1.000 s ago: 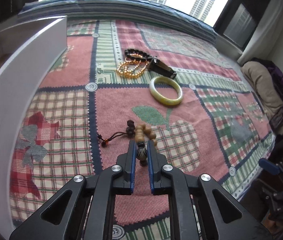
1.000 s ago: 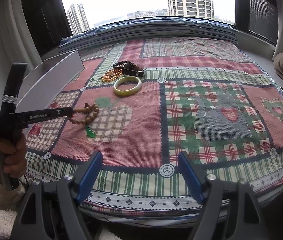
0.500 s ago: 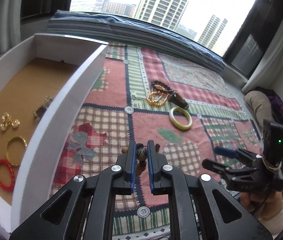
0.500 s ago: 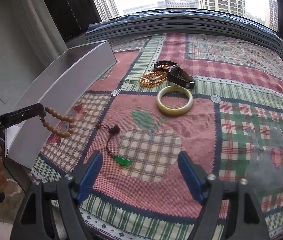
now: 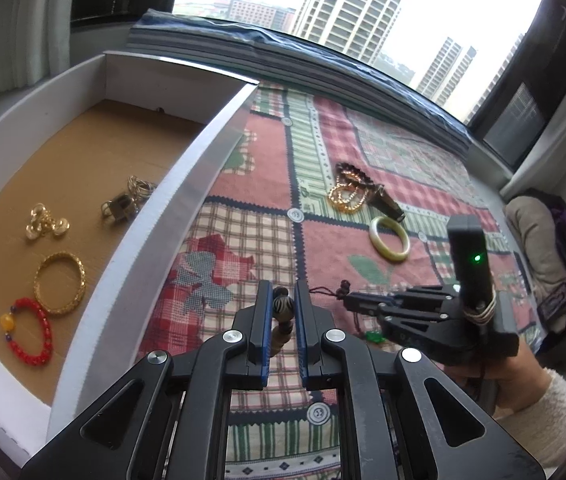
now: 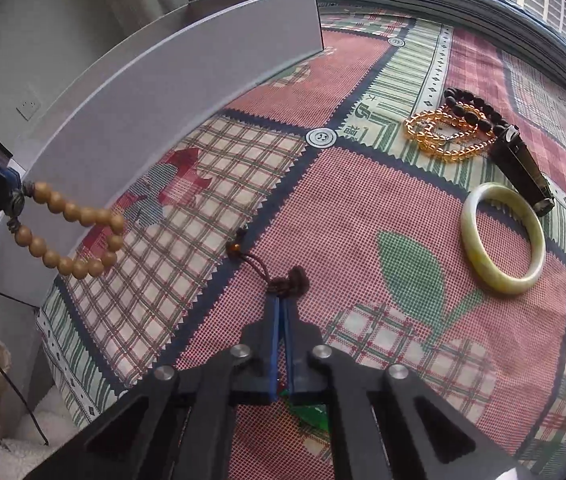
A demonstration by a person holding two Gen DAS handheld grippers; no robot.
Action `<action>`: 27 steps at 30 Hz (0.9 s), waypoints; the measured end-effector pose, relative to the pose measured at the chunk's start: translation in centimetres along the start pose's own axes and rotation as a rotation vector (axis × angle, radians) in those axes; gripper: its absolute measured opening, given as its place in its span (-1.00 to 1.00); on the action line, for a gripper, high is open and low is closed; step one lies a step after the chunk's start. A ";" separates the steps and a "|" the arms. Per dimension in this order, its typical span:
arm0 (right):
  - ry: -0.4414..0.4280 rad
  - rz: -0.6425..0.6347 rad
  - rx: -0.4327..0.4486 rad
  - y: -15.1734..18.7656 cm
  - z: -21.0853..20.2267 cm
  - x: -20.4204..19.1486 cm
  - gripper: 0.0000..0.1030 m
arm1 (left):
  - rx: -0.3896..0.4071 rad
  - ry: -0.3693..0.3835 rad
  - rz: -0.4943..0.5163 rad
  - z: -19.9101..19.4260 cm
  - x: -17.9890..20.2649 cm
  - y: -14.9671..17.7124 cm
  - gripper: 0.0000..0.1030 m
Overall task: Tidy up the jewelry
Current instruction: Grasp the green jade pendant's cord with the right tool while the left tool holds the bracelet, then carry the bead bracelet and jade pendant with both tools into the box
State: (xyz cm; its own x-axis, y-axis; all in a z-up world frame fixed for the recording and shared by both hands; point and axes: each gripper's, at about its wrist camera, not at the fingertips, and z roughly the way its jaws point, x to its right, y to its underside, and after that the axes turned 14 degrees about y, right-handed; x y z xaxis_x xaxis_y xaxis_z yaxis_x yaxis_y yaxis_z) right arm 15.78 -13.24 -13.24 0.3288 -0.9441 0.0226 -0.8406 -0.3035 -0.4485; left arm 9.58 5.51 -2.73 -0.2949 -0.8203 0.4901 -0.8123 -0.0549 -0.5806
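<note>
Pinching a bead bracelet (image 6: 71, 236) beside the box (image 5: 187, 184) edge, the left gripper (image 5: 283, 308) hides its loop; only the right view shows it. The right gripper (image 6: 283, 312) clamps the pendant cord (image 6: 283, 280), its green stone (image 6: 311, 416) half hidden.

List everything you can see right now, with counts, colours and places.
White shallow box: one, left of quilt.
Red bead bracelet: one, box near corner.
Gold bangle: one, box.
Gold ring cluster: one, box.
Metal charm piece: one, grey-gold, box.
Pale green jade bangle: one, quilt.
Amber bead strand: one, quilt, touching dark beads.
Dark bead bracelet: one, quilt.
Black clip: one, beside jade bangle.
Patchwork quilt: one, red-green.
Tan wooden bead bracelet: one, hanging from left gripper.
Brown cord green pendant: one, in right gripper.
</note>
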 end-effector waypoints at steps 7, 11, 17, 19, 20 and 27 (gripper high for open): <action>-0.121 0.121 0.083 -1.0 -6.6 2.3 -0.95 | 0.012 0.014 -0.009 -1.3 0.2 -0.5 -0.84; -0.152 0.130 0.134 -2.5 -10.3 2.4 -0.95 | 0.025 0.042 -0.022 -3.0 0.4 -1.4 -0.84; -0.157 0.060 0.224 -5.9 -15.3 -0.1 -0.95 | 0.055 0.059 -0.020 -7.9 -0.3 -4.1 -0.84; -0.166 0.031 0.257 -7.3 -16.8 -1.5 -0.95 | 0.082 0.030 -0.012 -10.0 -0.7 -5.1 -0.84; -0.177 0.017 0.271 -8.0 -17.5 -2.2 -0.95 | 0.096 0.010 -0.008 -11.1 -1.0 -5.5 -0.84; -0.261 -0.095 0.309 -12.7 -18.8 -9.7 -0.96 | 0.173 -0.160 -0.039 -15.5 -5.8 -7.0 -0.83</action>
State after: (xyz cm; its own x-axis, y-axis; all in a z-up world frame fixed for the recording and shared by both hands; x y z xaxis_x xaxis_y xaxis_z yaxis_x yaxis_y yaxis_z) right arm 15.15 -2.65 9.07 0.5301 -0.8375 -0.1329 -0.6455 -0.2970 -0.7037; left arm 9.21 19.46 8.57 -0.1702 -0.8945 0.4134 -0.7190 -0.1742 -0.6728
